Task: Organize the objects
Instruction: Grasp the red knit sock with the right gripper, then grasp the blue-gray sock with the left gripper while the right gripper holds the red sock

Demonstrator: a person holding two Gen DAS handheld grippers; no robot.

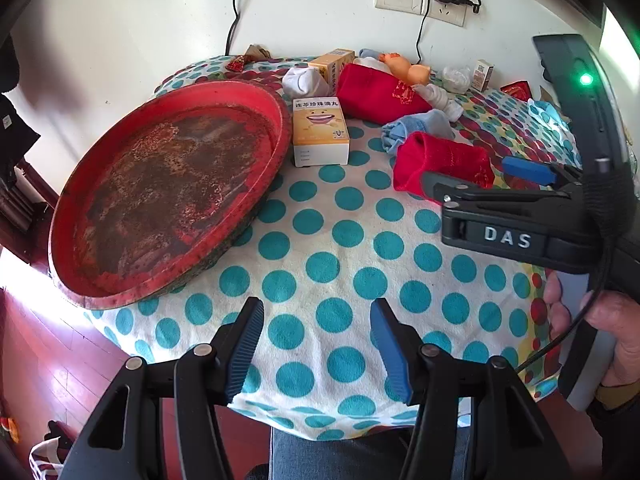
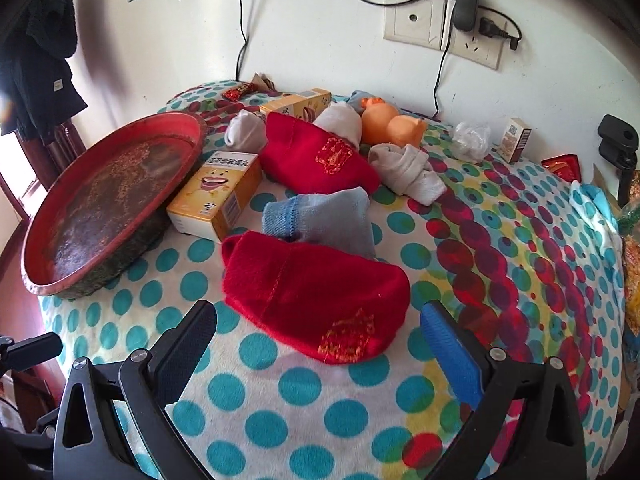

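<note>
Right claw (image 2: 318, 354): gaping wide, grasping nothing, straddling the near red sock (image 2: 316, 294) at twelve o'clock, likely lining up a pickup. Left claw (image 1: 316, 344): half-spread, unloaded, idling over the polka-dot worktop (image 1: 340, 240); rusty red tray (image 1: 168, 192) at ten o'clock, probably awaiting the sorted items.

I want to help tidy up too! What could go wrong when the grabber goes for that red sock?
The right gripper is open, just short of the near red sock. Its fingers might pinch the dotted cloth along with the sock and tug it. The blue sock touches the red one, so it may get dragged too. The red tray sits near the table's edge, so a pulled cloth could shift it.
</note>
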